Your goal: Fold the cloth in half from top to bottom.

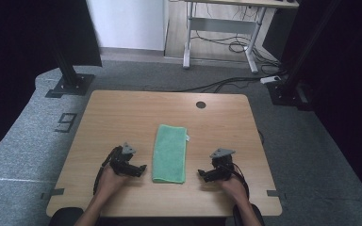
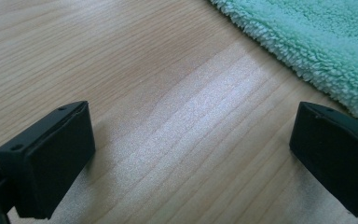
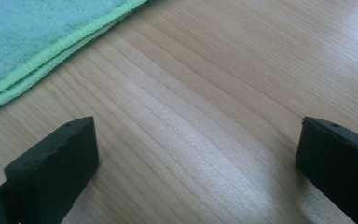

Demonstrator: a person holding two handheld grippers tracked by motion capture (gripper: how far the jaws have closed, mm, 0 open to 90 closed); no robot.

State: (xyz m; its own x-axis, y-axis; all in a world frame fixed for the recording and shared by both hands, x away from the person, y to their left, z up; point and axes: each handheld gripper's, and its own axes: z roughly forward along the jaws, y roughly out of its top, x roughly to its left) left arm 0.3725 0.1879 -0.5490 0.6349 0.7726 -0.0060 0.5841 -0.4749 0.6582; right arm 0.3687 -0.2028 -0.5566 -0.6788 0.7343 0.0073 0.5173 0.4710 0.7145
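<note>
The green towel (image 1: 169, 153) lay folded lengthwise mid-table (image 1: 122, 113), between my hands. My left gripper (image 1: 143, 168) and right gripper (image 1: 200, 173) rested low beside its near corners, jaws spread wide and empty. I judged this the approach; next, each had to slide in and pinch a corner.
</note>
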